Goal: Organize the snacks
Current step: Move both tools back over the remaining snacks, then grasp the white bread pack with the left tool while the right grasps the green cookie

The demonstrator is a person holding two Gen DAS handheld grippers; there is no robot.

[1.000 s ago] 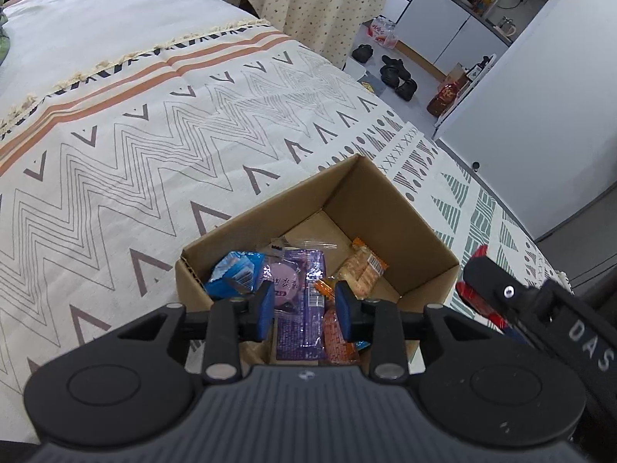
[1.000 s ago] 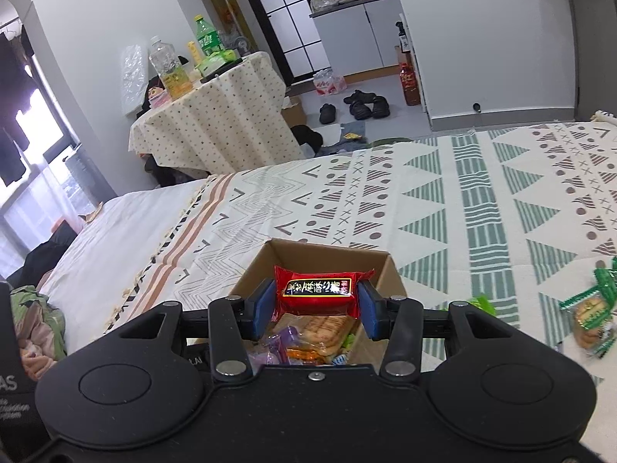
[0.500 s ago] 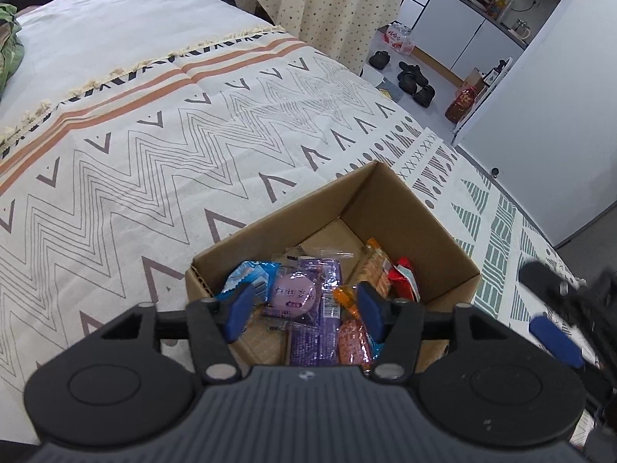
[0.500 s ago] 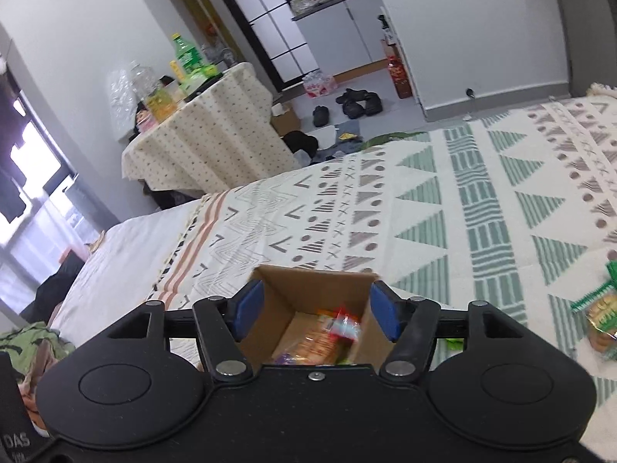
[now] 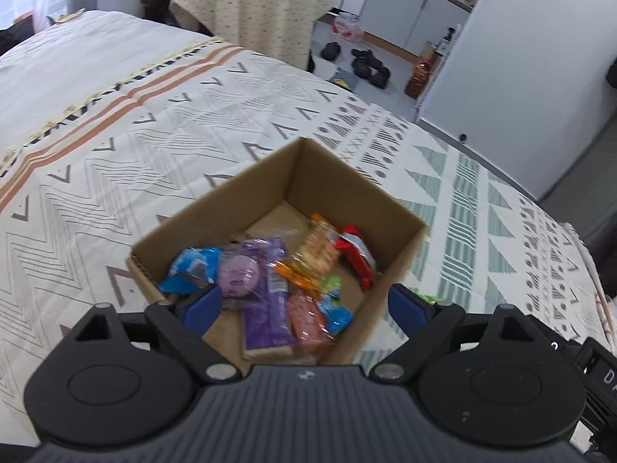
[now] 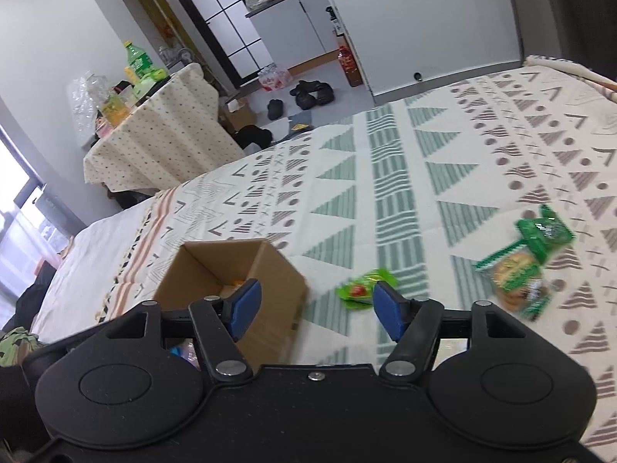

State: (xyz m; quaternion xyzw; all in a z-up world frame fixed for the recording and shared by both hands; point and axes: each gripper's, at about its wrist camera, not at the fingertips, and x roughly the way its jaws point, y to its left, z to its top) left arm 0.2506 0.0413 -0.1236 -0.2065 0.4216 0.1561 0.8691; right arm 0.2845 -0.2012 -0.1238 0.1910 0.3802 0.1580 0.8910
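An open cardboard box (image 5: 347, 189) sits on the patterned bedspread and holds several snack packets, among them a red packet (image 5: 356, 250), a purple one (image 5: 266, 308) and a blue one (image 5: 189, 270). My left gripper (image 5: 304, 305) is open and empty, just above the box's near side. My right gripper (image 6: 316, 308) is open and empty, to the right of the box (image 6: 266, 289). A small green packet (image 6: 360, 289) lies on the bedspread just beyond its fingers. Green cookie packets (image 6: 528, 258) lie farther right.
The bed's far edge drops to a floor with shoes (image 6: 308, 92) and a red bottle (image 6: 347, 63). A cloth-covered table (image 6: 154, 135) with bottles stands beyond the bed. A white wall (image 5: 520, 77) is to the right.
My right gripper opened, dropped the red packet into the box, then swung right toward the green packets. My left gripper opened wider and pulled back slightly.
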